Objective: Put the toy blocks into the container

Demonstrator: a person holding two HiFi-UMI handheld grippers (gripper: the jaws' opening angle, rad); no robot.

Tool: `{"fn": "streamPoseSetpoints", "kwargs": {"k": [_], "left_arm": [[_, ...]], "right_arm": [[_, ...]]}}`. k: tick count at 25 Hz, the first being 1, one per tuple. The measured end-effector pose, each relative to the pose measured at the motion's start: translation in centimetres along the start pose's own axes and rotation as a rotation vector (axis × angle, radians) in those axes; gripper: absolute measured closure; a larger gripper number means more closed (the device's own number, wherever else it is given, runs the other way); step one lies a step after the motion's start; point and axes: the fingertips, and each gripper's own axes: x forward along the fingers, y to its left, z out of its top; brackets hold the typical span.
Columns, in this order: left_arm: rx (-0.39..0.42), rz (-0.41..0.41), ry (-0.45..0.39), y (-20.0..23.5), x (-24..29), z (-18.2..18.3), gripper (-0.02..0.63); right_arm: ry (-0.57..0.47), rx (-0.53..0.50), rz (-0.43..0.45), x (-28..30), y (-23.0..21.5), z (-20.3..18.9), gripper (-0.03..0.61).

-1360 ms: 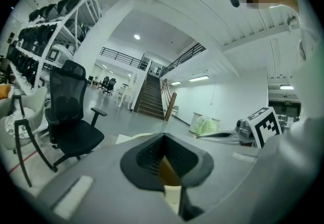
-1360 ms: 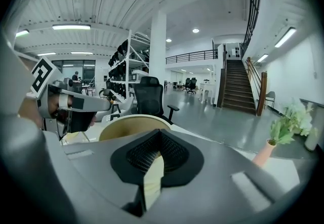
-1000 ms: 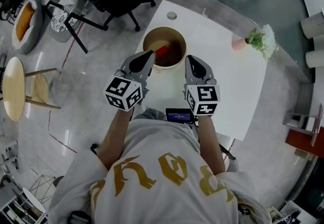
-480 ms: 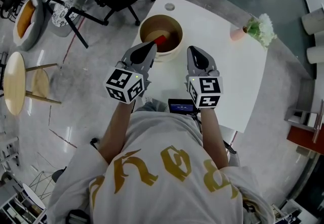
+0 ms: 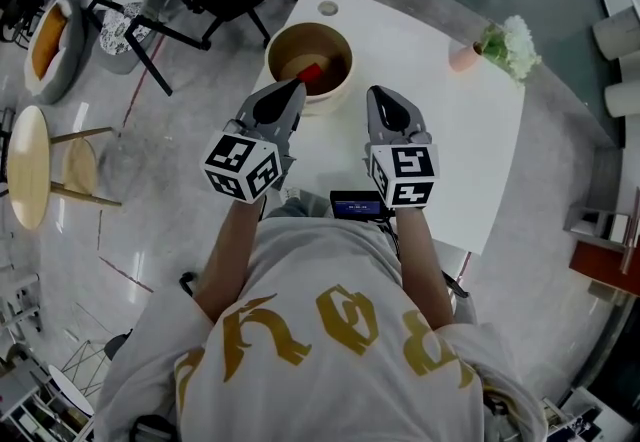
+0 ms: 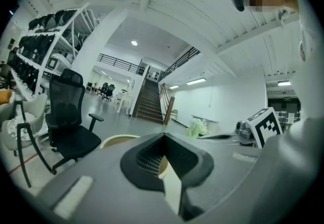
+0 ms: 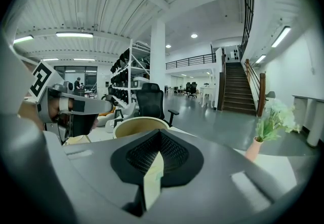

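Head view: a round beige container (image 5: 285,45) is seen on the white table (image 5: 460,150), w/ a red toy block (image 5: 311,73) lying inside, toward its near-right wall. Other contents, tan on tan, can't be made out. Gold lettering is printed across the shirt (image 5: 330,330) but can't be read. Text on the small screen (image 5: 357,202) at the table's near edge is too small to read. The left gripper (image 5: 296,84) is held w/ jaws closed on nothing, its tip at the container's near rim. The right gripper (image 5: 377,90) is likewise closed & empty, just right of the container, apart from it. The block is found ahead of both tips, nearer the left one.
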Motion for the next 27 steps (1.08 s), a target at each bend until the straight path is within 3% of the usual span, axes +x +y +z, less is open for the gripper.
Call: {"fn": "streamPoseSetpoints", "kwargs": {"k": [27], "left_arm": [[-0.011,-0.009,-0.003,-1.4,-0.4,-0.1,0.614]], "right_arm": [[0.008,0.001,0.029,-1.4,0.3,-0.7,0.557]]}}
